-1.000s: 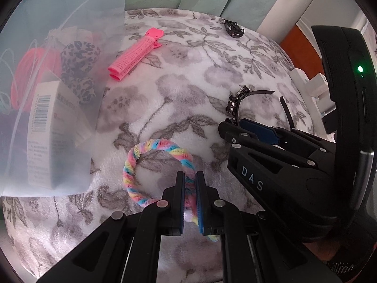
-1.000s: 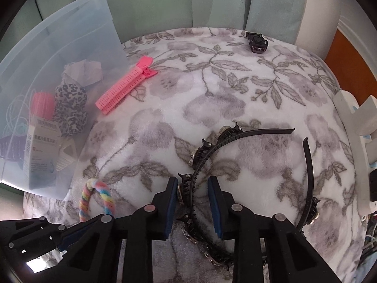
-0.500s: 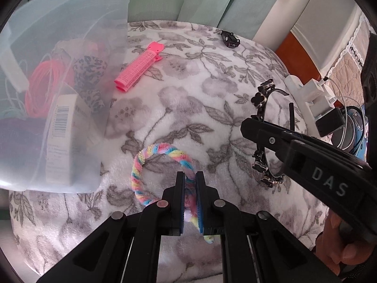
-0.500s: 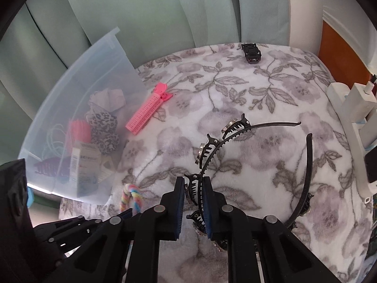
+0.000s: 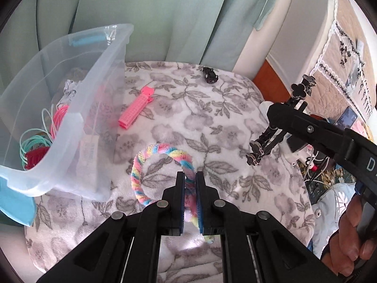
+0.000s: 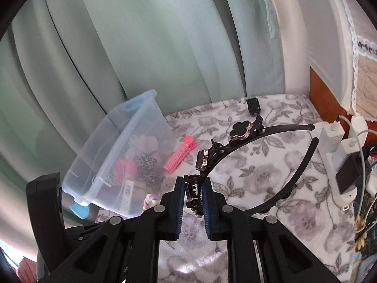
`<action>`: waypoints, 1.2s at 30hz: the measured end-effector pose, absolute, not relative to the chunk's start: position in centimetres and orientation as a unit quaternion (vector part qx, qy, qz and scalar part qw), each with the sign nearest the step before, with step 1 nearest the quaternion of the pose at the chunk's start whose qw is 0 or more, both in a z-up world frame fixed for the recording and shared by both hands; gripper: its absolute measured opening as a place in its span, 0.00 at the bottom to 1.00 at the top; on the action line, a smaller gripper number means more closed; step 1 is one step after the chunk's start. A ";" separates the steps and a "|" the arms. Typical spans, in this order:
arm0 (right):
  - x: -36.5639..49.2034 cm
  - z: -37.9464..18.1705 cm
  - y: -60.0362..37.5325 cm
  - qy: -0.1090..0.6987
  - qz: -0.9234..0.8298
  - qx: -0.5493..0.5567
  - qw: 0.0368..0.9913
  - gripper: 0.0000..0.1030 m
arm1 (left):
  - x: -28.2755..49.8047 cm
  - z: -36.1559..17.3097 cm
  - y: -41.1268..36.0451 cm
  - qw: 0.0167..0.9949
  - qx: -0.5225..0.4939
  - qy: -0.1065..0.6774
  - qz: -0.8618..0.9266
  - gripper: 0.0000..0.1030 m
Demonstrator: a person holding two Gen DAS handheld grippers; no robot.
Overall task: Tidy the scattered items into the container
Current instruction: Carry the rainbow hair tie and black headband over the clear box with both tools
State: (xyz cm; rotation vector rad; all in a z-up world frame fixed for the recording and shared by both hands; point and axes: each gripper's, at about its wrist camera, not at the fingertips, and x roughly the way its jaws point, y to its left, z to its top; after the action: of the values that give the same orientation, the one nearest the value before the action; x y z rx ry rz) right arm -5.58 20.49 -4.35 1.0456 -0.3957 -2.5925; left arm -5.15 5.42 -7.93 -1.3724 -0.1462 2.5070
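Left gripper: clamped on rainbow hair ring.
Right gripper: clamped on black headband.
Container: at ten o'clock of the ring.
Pink clip: on blanket, at eleven o'clock of the ring.

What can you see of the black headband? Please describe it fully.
The headband is a thin black arc, apparently plastic, carrying small toothed clips topped with black clover ornaments rimmed in silver. The right gripper is shut on one clip near the arc's middle and holds it above the floral blanket. Both open ends point away from the camera.
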 end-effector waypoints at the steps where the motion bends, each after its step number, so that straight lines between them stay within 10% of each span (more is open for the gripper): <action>1: -5.2 -3.7 20.6 -0.138 -0.910 0.356 0.160 0.15 | -4.9 -7.3 5.5 0.141 -0.468 -0.051 0.871 0.08; 36: 1.9 8.9 20.2 -0.130 -0.951 0.171 0.222 0.15 | 0.5 7.8 -2.0 0.082 -0.262 -0.081 0.958 0.08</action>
State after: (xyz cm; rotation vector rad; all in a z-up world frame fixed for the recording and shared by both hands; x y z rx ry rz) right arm 1.91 20.23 8.95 0.4729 -0.3582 -2.6282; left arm 0.47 -1.96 7.76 -0.7837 -0.2418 2.8618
